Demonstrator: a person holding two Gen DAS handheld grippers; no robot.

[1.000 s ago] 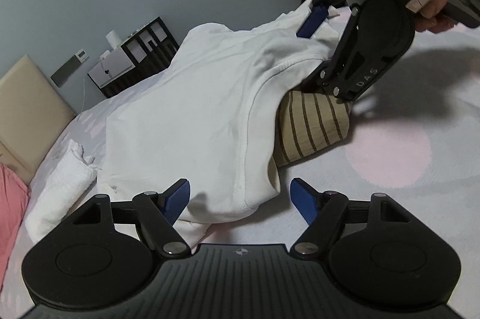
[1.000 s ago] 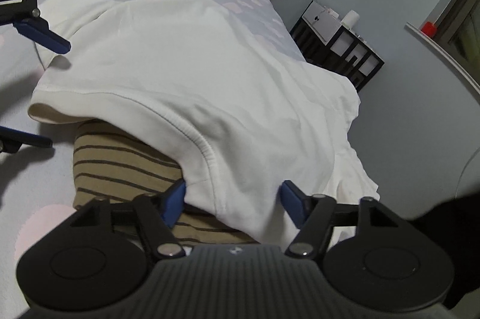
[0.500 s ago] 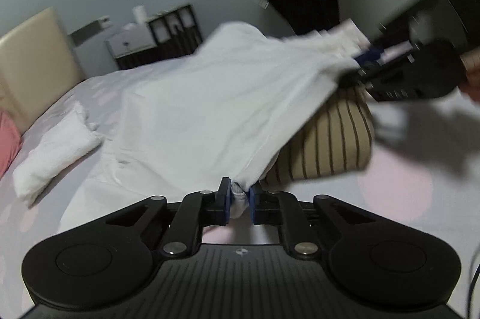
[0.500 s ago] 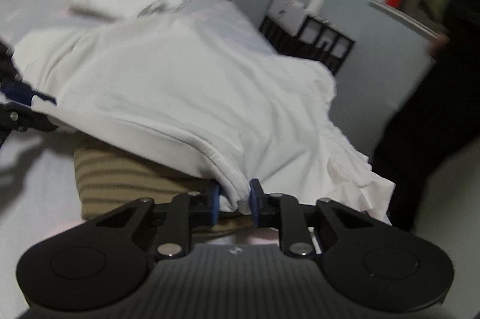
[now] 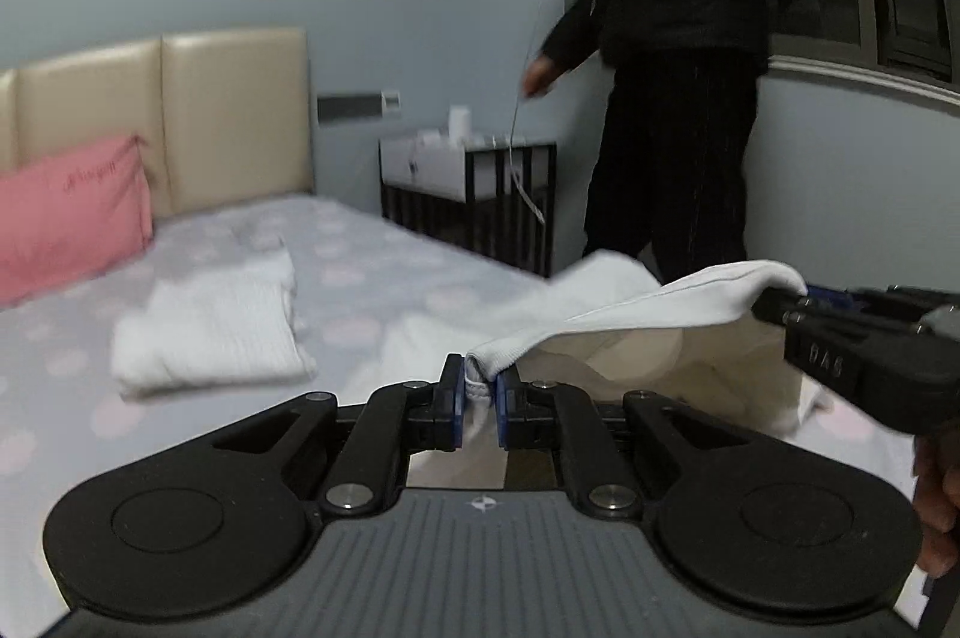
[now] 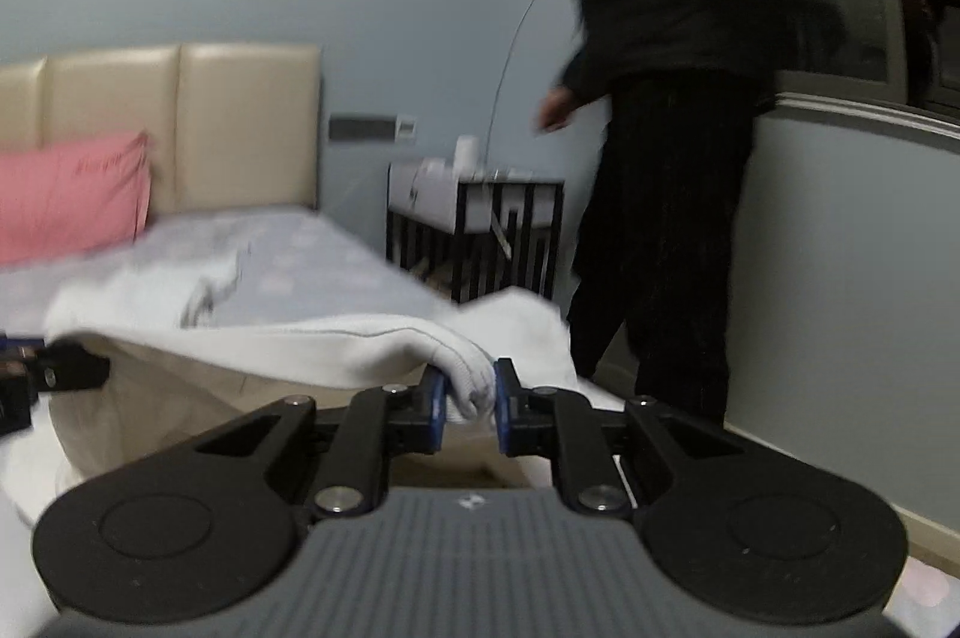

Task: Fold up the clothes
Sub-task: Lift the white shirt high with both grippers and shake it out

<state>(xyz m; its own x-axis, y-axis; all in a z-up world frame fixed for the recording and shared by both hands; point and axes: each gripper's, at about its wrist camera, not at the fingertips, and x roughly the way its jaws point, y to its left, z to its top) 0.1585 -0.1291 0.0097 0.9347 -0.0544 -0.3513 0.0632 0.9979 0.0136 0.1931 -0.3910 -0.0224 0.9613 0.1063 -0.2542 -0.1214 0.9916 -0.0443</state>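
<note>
Showing: two grippers, left gripper (image 5: 479,398) and right gripper (image 6: 470,401); one white garment (image 5: 630,314); one folded white cloth (image 5: 210,332); one pink pillow (image 5: 66,206); one bed (image 5: 372,260); one bystander (image 5: 672,68).

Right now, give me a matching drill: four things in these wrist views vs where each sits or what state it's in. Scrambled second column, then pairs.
Things:
1. white garment
2. pink pillow
3. folded white knit
4. black-and-white side table

Place or state:
A. against the beige headboard
B. lying flat on the bed, untouched
C. on the floor beside the bed
D. pinched at two spots, by the left gripper and the right gripper

Pairs: 1-D, 2-A, 3-B, 4-C
</note>
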